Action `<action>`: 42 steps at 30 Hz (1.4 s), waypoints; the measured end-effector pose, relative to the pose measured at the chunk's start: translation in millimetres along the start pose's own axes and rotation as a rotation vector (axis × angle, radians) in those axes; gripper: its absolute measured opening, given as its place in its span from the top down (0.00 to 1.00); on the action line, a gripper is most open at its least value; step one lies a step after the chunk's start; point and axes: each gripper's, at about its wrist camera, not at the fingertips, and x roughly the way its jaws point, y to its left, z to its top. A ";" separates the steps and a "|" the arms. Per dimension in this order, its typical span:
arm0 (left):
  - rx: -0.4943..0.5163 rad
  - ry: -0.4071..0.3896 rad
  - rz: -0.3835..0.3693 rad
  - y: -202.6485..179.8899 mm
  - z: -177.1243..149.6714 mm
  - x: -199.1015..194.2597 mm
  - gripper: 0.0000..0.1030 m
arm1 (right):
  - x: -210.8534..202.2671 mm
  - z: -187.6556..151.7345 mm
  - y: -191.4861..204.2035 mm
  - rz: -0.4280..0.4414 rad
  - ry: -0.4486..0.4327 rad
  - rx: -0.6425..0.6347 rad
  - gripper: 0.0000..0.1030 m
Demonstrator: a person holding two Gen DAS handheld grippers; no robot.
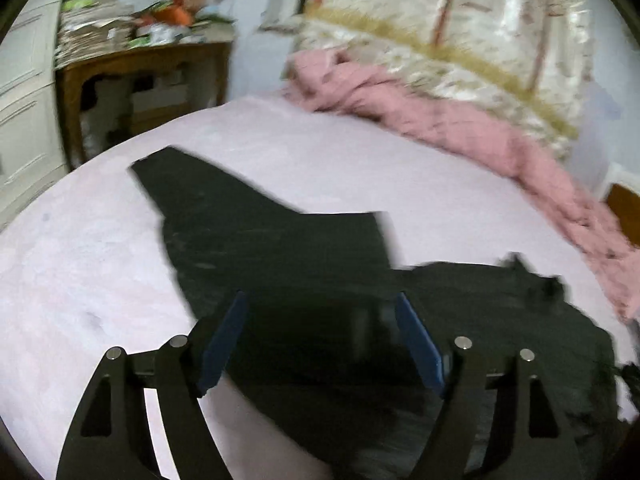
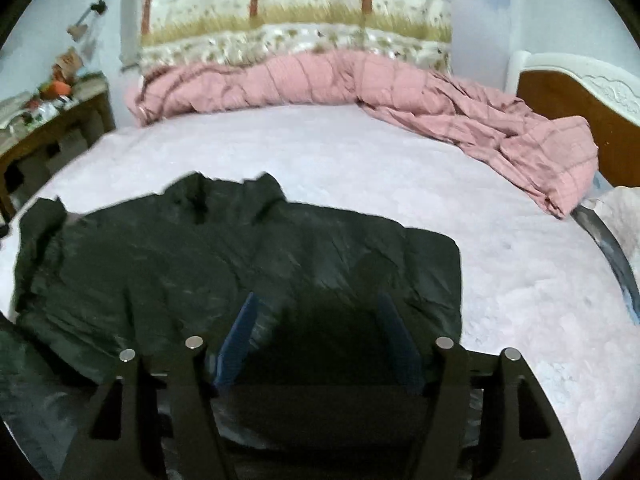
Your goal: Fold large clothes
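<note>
A large black jacket (image 1: 280, 248) lies spread on a pale pink bed sheet (image 1: 80, 260). In the left wrist view one sleeve (image 1: 192, 180) stretches out flat to the far left. My left gripper (image 1: 320, 308) is open above the jacket's body, its blue pads (image 1: 224, 344) wide apart, nothing between them. In the right wrist view the jacket (image 2: 200, 264) shows its collar (image 2: 228, 188) at the far edge and a sleeve folded over on the right (image 2: 432, 264). My right gripper (image 2: 316, 308) is open just above the jacket's near part, empty.
A crumpled pink quilt (image 2: 400, 92) lies along the bed's far side below a patterned curtain (image 2: 296, 12). A cluttered wooden table (image 1: 140, 64) stands beyond the bed's left edge. A wooden headboard (image 2: 580, 100) is at the right. Bare sheet (image 2: 500, 280) lies right of the jacket.
</note>
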 end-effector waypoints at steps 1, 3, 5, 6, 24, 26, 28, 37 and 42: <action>-0.016 0.001 0.028 10.9 -0.2 8.0 0.27 | 0.1 1.0 0.2 0.009 -0.001 0.006 0.35; -0.095 0.031 0.025 37.7 -4.8 25.3 0.27 | 2.0 0.7 1.3 0.009 0.002 0.007 0.35; -0.194 0.077 -0.017 62.9 -7.7 41.4 0.27 | 3.2 0.1 3.0 -0.001 0.007 0.001 0.35; -0.238 0.087 -0.040 72.5 -7.9 47.5 0.27 | 4.6 -0.6 3.1 -0.003 0.010 -0.002 0.35; -0.225 -0.087 -0.131 78.6 4.8 47.6 0.98 | 44.1 -12.8 -3.8 -0.025 0.170 0.056 0.35; -0.120 -0.173 -0.153 50.6 10.0 17.9 0.98 | 47.8 -14.1 -8.2 -0.028 0.185 0.077 0.35; -0.044 -0.248 -0.215 20.6 10.0 -17.2 0.98 | 46.9 -14.6 -10.6 -0.025 0.180 0.088 0.35; 0.367 -0.224 -0.383 -119.2 -42.8 -76.1 0.98 | 42.9 -15.3 -2.5 -0.030 0.165 0.061 0.35; 0.564 -0.064 -0.371 -187.2 -86.5 -43.8 0.98 | 43.4 -15.9 2.6 -0.035 0.167 0.043 0.35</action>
